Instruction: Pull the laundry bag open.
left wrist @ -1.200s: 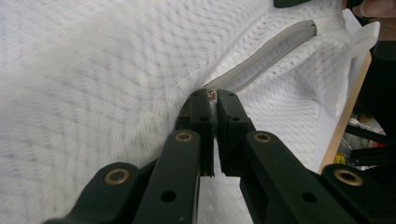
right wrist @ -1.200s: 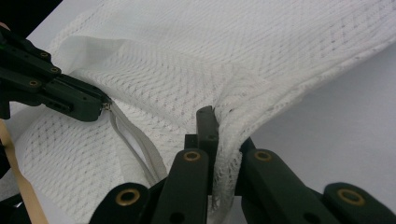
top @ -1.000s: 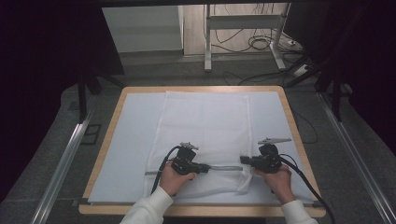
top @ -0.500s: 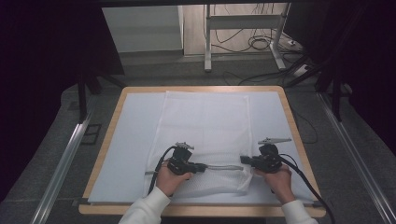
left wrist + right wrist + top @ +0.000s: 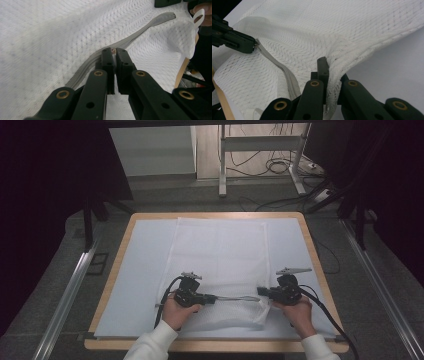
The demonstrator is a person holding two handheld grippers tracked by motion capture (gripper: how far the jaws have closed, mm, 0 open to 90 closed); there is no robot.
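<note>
Little has shifted since a second ago: left gripper [image 5: 212, 298] stays clamped on the grey zipper's [image 5: 235, 298] metal pull, right gripper [image 5: 261, 291] pinching the white mesh bag [image 5: 220, 255] on the pale tabletop [image 5: 140, 270].

The high view is dim overall. Its brightest area is the pale surface [image 5: 140, 270], evenly lit from above with no glare and only faint shadows under the hands. Both sides and the top corners fall into near-black, and fine detail looks soft and slightly grainy. In the left gripper view, the white mesh bag [image 5: 62, 37] is brightly lit and blurred at left, sharper near the centre; the black jaws at the bottom are soft. The right gripper view is similarly bright, with crisp weave mid-frame, gentle shading in the folds and a dark top-left corner.
</note>
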